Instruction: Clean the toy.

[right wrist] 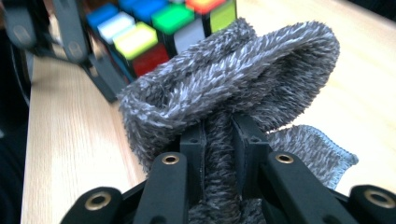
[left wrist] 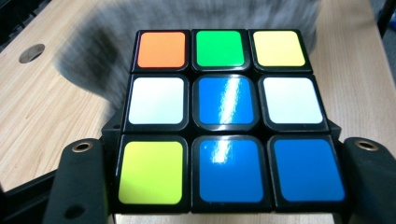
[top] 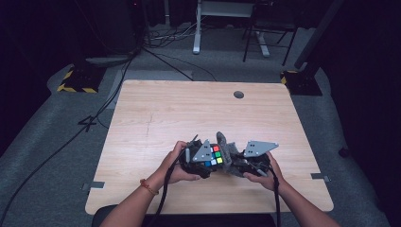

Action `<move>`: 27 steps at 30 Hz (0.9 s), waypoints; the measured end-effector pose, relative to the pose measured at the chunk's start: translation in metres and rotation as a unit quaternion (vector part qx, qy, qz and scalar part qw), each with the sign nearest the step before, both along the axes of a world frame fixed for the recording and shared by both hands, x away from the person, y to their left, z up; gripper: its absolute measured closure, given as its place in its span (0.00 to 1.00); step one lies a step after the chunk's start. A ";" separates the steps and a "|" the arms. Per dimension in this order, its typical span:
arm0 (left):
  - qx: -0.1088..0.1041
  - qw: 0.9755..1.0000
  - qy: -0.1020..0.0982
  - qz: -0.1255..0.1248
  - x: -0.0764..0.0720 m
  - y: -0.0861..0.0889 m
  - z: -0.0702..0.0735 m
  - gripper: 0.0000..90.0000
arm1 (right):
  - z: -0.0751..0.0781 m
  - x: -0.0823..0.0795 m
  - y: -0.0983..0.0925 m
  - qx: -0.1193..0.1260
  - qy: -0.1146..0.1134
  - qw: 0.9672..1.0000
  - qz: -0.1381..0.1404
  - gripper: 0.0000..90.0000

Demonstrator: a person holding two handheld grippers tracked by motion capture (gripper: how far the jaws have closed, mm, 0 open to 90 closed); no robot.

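From above, both grippers meet near the front of the counter (top: 156, 109). The left gripper (left wrist: 224, 186) has its jaws clamped on a scrambled puzzle cube (left wrist: 224, 116), whose facing side is mostly blue and white. The right gripper (right wrist: 219, 144) pinches a fuzzy grey cloth (right wrist: 233, 88), bunched against the cube.
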State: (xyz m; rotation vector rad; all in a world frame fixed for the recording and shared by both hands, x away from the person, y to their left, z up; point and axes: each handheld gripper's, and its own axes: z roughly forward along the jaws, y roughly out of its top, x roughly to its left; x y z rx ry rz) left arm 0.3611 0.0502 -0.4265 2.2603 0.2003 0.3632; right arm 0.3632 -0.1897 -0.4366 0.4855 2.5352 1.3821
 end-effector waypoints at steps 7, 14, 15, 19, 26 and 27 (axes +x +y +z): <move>0.009 1.000 0.011 -0.007 0.001 -0.003 -0.005 0.37 | 0.012 -0.005 -0.003 0.026 -0.015 1.000 0.008 0.85; 0.004 1.000 0.005 -0.006 -0.001 -0.005 -0.004 0.37 | 0.016 -0.006 -0.005 0.033 -0.013 0.999 0.008 0.85; -0.001 1.000 0.006 -0.007 -0.001 -0.004 -0.003 0.37 | 0.012 -0.004 -0.003 0.016 -0.012 1.000 0.003 0.85; -0.010 1.000 0.004 -0.005 -0.001 0.000 0.001 0.37 | 0.001 0.000 0.001 -0.014 -0.002 1.000 -0.002 0.85; -0.002 1.000 0.010 -0.001 0.003 0.002 -0.001 0.37 | -0.001 0.002 0.001 -0.001 0.004 1.000 0.000 0.85; -0.001 1.000 0.011 0.000 0.004 0.002 -0.003 0.37 | 0.001 0.001 0.000 0.012 0.002 1.000 0.005 0.85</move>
